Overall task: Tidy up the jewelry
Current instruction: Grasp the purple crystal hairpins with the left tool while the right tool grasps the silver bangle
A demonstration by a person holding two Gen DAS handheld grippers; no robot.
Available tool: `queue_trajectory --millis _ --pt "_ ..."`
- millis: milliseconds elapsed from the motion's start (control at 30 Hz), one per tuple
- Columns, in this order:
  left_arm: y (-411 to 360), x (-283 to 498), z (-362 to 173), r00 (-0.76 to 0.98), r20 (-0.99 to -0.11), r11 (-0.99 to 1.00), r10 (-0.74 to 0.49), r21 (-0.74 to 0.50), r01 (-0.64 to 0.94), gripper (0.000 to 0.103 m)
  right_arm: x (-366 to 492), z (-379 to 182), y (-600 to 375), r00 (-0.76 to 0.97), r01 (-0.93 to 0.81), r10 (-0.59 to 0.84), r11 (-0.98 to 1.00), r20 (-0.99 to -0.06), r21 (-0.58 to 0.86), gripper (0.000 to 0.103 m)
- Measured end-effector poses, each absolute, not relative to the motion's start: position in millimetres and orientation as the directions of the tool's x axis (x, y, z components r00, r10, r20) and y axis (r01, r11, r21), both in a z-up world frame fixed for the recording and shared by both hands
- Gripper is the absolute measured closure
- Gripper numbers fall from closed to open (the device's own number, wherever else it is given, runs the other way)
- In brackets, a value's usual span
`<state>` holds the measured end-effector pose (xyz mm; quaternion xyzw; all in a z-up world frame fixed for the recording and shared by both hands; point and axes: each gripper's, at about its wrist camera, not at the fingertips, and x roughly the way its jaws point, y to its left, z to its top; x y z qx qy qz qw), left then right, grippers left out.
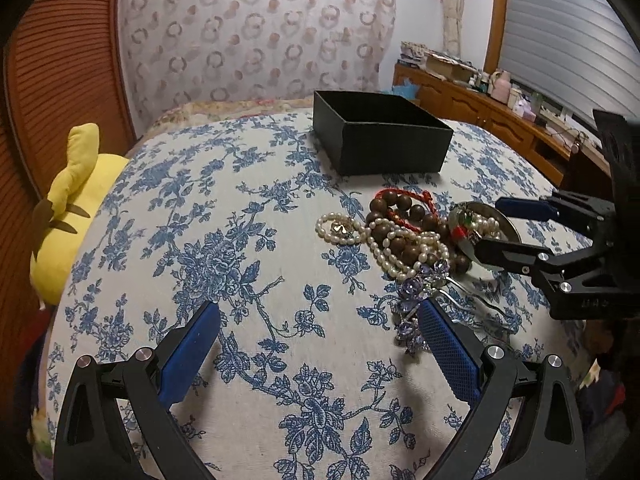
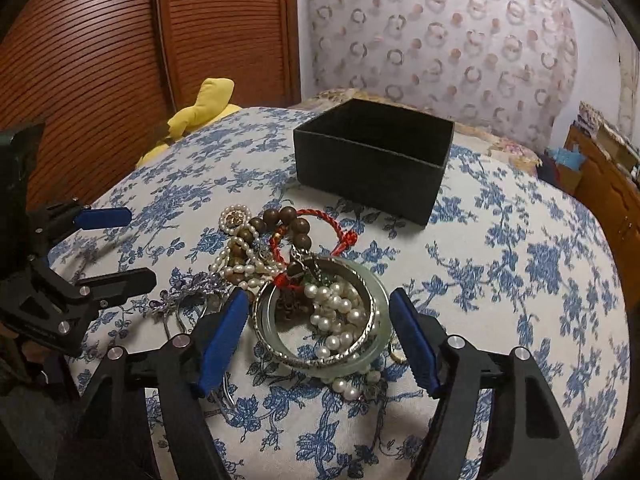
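A tangle of jewelry lies on the blue-flowered cloth (image 1: pixel 240 208). It holds a wooden bead bracelet (image 2: pixel 296 216), a red cord bracelet (image 2: pixel 320 212), pearl strands (image 1: pixel 340 232) and a purple crystal hairpin (image 1: pixel 416 292). Stacked silver and pale green bangles (image 2: pixel 320 360) ring more pearls. My right gripper (image 2: pixel 320 308) is open, its blue pads standing on either side of the bangles with a narrow gap each side. My left gripper (image 1: pixel 318 312) is open over bare cloth, its right finger beside the hairpin. An open black box (image 1: pixel 380 144) stands behind the pile.
A yellow plush toy (image 1: pixel 72 208) lies at the cloth's left edge by the slatted wooden doors (image 2: pixel 100 60). A wooden sideboard (image 1: pixel 480 108) with clutter runs along the right wall. A patterned curtain hangs behind.
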<state>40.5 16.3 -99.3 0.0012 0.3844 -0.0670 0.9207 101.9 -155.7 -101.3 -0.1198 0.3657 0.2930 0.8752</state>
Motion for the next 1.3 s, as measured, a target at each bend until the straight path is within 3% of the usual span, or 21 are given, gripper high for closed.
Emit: queue_trajectory --millis 167,333,700,900,1300 --pt "15 41 -100 0.693 -0.711 0.991 -0.120 -0.042 0.128 0.008 105 -106 -148 0.559 -0.604 0.380 0.796 -0.737 -0.048 0.040" --pt "15 41 -100 0.692 -0.711 0.991 -0.122 -0.044 0.129 0.008 105 -105 -151 0.561 -0.606 0.390 0.795 -0.730 -0.041 0.040" --pt "8 41 -101 0.685 -0.714 0.987 -0.143 -0.051 0.152 0.008 88 -66 -184 0.645 -0.581 0.452 0.814 -0.617 -0.010 0.040" --pt "2 40 -100 0.674 -0.714 0.979 -0.188 -0.081 0.188 0.008 81 -70 -206 0.663 -0.537 0.409 0.844 -0.627 -0.018 0.040" --pt "-20 54 -102 0.604 -0.738 0.946 -0.301 -0.150 0.289 0.058 80 -94 -228 0.653 -0.484 0.370 0.875 -0.661 0.012 0.040"
